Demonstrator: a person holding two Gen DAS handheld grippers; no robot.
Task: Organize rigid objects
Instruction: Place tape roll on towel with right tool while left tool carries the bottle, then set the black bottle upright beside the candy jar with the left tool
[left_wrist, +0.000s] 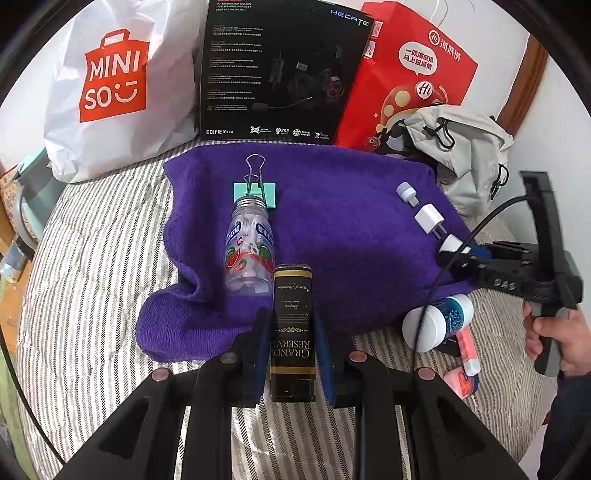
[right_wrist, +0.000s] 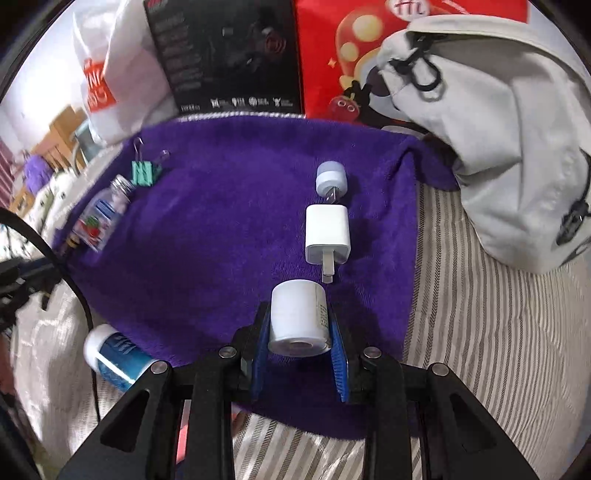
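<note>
My left gripper is shut on a black and gold box marked "Grand Reserve", held over the near edge of the purple towel. Just beyond it lie a clear bottle and a teal binder clip. My right gripper is shut on a white cylinder above the towel. Ahead of it lie a white charger plug and a small round plug in a line. A white and blue bottle lies at the towel's left edge.
A Miniso bag, a black headset box and a red paper bag stand at the back. A grey drawstring bag sits right of the towel. Pink tubes lie on the striped bedding. A hand holds the right gripper.
</note>
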